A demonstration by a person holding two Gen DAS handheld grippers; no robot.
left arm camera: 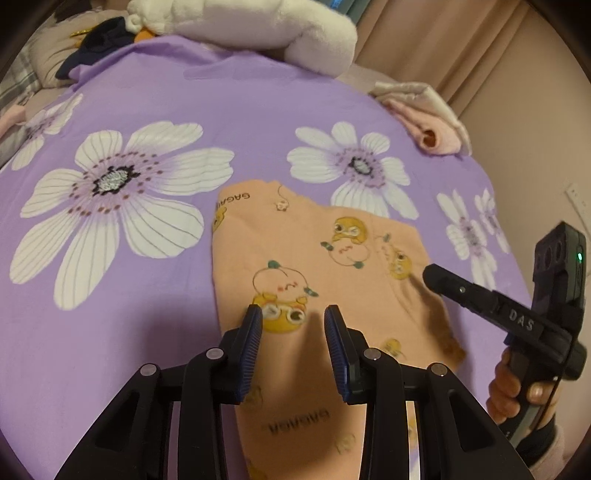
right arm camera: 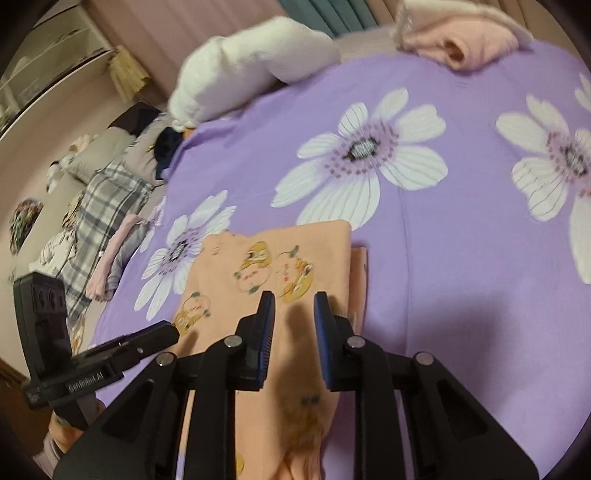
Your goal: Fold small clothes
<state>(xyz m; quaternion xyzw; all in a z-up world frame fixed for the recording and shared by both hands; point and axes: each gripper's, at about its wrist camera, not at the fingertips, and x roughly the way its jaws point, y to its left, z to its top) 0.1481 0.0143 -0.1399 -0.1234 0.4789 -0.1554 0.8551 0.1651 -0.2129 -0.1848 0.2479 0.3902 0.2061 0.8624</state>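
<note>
A small peach garment with cartoon prints (left arm camera: 314, 266) lies partly folded on the purple flowered bedsheet (left arm camera: 147, 92); it also shows in the right wrist view (right arm camera: 280, 266). My left gripper (left arm camera: 293, 314) is open, just above the garment's near part, holding nothing. My right gripper (right arm camera: 294, 301) is open above the garment's right side, holding nothing. The right gripper also appears at the right of the left wrist view (left arm camera: 432, 277), over the garment's right edge. The left gripper shows at the lower left of the right wrist view (right arm camera: 173, 332).
A folded pink and cream garment (left arm camera: 428, 114) lies at the sheet's far right corner. A white plush toy (left arm camera: 258, 26) lies at the far edge. Plaid and dark clothes (right arm camera: 107, 192) are piled left of the sheet. Curtains hang behind.
</note>
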